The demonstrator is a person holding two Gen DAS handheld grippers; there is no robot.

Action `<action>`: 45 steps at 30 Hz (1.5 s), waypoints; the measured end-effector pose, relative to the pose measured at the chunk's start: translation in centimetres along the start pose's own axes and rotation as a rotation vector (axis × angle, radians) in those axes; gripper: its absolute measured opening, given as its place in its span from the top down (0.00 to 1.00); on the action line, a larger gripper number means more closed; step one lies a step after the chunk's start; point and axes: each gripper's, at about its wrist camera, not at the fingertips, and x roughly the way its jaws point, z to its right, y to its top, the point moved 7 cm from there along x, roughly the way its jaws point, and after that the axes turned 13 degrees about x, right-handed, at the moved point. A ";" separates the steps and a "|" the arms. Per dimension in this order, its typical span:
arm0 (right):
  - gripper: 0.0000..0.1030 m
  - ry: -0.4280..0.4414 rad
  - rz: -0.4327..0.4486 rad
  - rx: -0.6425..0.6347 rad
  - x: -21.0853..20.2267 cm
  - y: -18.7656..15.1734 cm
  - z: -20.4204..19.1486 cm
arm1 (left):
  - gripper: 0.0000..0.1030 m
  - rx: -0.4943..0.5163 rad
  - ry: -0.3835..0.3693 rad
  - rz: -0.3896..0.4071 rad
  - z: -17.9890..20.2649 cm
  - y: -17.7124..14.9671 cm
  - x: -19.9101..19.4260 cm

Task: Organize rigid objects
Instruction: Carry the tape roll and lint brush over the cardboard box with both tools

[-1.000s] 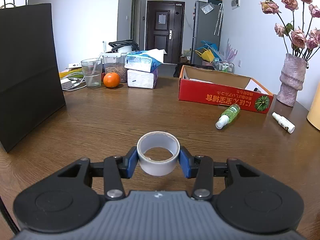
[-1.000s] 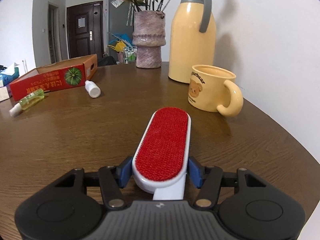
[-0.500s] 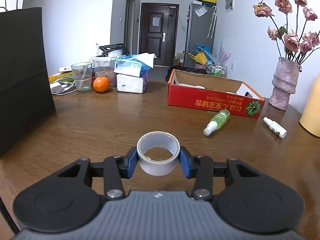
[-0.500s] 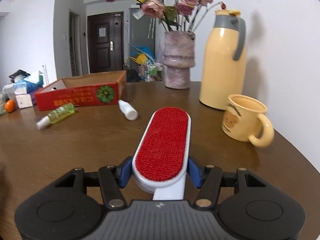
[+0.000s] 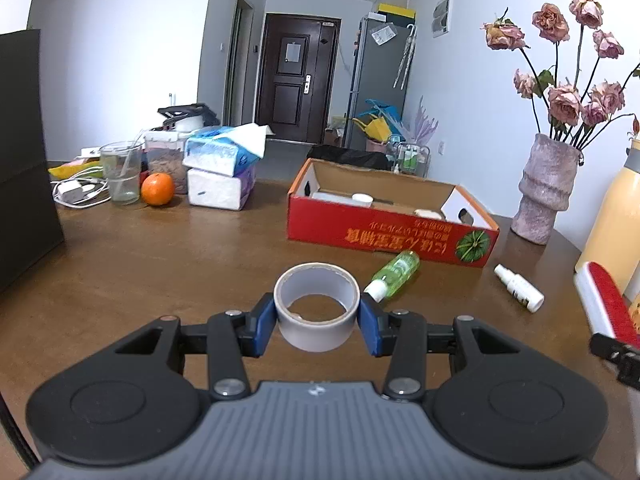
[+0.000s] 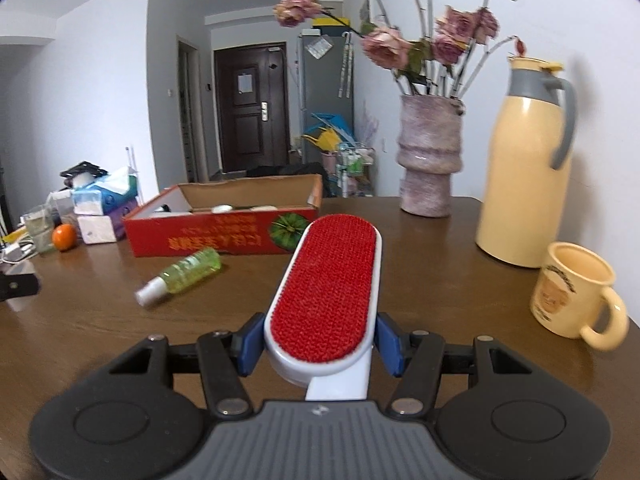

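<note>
This is a home, a living and dining room. On the wooden table (image 5: 160, 264) stand a vase (image 6: 430, 160) with dried roses, a thermos jug (image 6: 524, 168) and tissue packs (image 5: 220, 168). Behind are a dark entrance door (image 5: 298, 80) and a fridge (image 5: 380, 80).

Soft, even daylight filled both views; the table (image 5: 168, 264) showed dull sheen, no harsh glare. Fisheye bending curved the edges, corners went black. The right view's flowers (image 6: 384, 46) were motion-blurred.
</note>
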 end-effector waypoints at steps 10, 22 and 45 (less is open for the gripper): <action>0.44 0.060 0.008 -0.004 3.4 1.7 -4.3 | 0.57 -0.015 -0.010 0.033 0.8 2.9 3.3; 0.44 0.073 0.015 0.032 9.1 4.0 -6.1 | 0.57 -0.067 0.030 0.025 -0.5 5.7 9.8; 0.44 0.086 0.069 0.066 18.3 11.3 -7.0 | 0.57 -0.072 0.017 0.035 2.1 11.8 19.4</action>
